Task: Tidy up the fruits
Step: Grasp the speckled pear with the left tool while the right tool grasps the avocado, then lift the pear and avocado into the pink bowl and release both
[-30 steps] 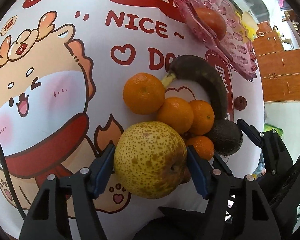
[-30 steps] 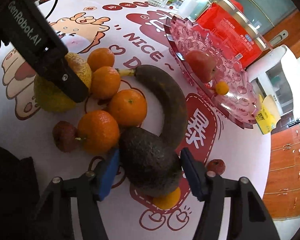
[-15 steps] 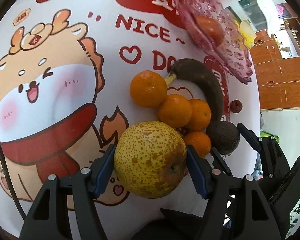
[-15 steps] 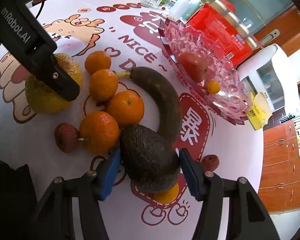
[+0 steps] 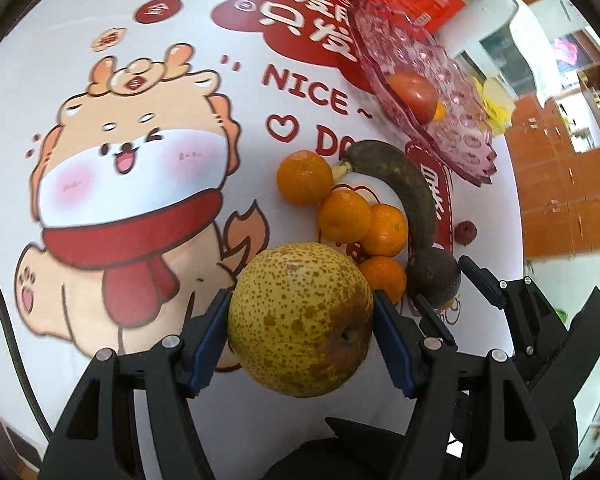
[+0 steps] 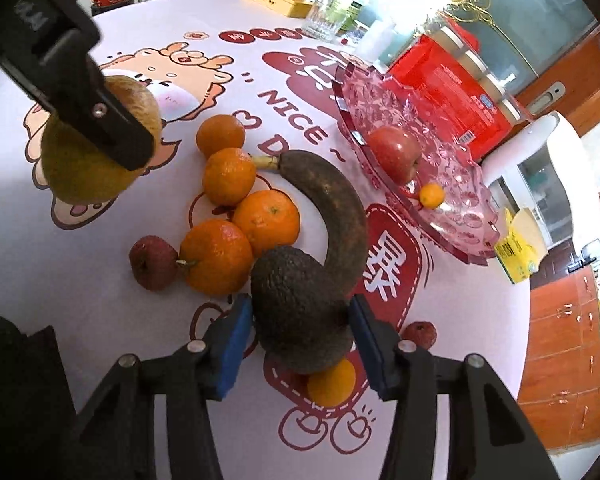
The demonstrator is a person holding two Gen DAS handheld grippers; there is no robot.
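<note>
My left gripper [image 5: 300, 326] is shut on a big speckled yellow pear [image 5: 300, 320] and holds it above the tablecloth; the pear also shows in the right wrist view [image 6: 84, 168]. My right gripper [image 6: 296, 340] is shut on a dark avocado [image 6: 300, 312], lifted over a small orange fruit [image 6: 332, 384]. Several tangerines [image 6: 228, 176] and a blackened banana [image 6: 332, 208] lie in a cluster on the cloth. A pink glass fruit plate [image 6: 452, 204] holds a red apple [image 6: 394, 152] and a kumquat [image 6: 432, 195].
Two lychees lie on the cloth, one left of the tangerines [image 6: 153, 262], one at the right [image 6: 420, 334]. A red package [image 6: 444, 92], glasses [image 6: 324, 20] and a yellow box [image 6: 518, 248] stand beyond the plate. The table edge curves at the right.
Both grippers have risen and drawn back with their fruit; the pear and avocado are off the cloth and the fruit cluster looks smaller and farther.
</note>
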